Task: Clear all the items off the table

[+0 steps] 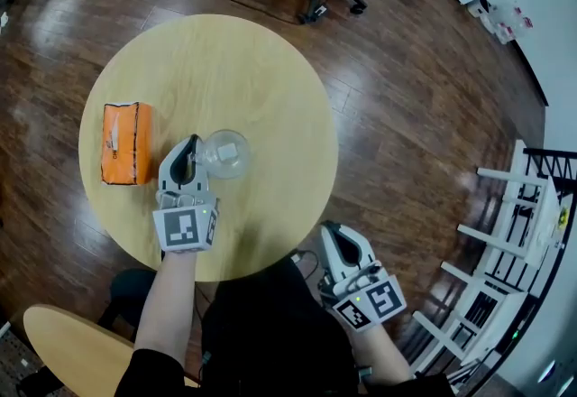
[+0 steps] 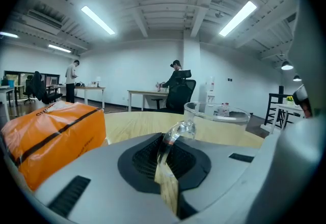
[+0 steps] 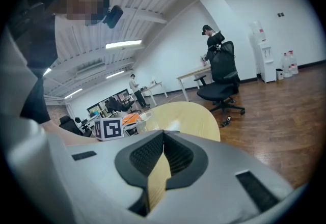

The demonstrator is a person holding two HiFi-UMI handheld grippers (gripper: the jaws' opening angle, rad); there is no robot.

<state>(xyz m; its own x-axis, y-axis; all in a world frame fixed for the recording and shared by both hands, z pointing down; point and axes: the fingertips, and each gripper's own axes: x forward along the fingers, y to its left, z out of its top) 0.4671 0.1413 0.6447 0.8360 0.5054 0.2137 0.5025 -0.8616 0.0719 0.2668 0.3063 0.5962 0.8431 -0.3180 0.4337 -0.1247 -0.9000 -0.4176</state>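
Jaws of the left gripper [image 1: 192, 148] are pressing together on the curved handle [image 2: 175, 134] of a clear glass cup [image 1: 225, 153], and the handle is running down into the slit between the two dark pads. The cup's bowl is sitting just past the jaw tips and a little to their right, over the round wooden table [image 1: 243, 61]. Whether its base is resting on the wood or hanging just above it cannot be told. In the left gripper view the cup's open rim is showing above and to the right of the tips, with its mouth facing up.

An orange packet [image 1: 126, 143] is lying flat on the table to the left of these jaws. It is near the gripper's body but apart from it, and apart from the cup as well.

The right gripper [image 1: 335, 238] is hovering off the table's near edge, well to the right of the left one. Its jaws are closing fully on each other with nothing between them. Ahead of its tips the tabletop is stretching away. The cup and the orange packet are showing small, far ahead and to the left, just beyond the left gripper's marker cube [image 3: 108, 129].
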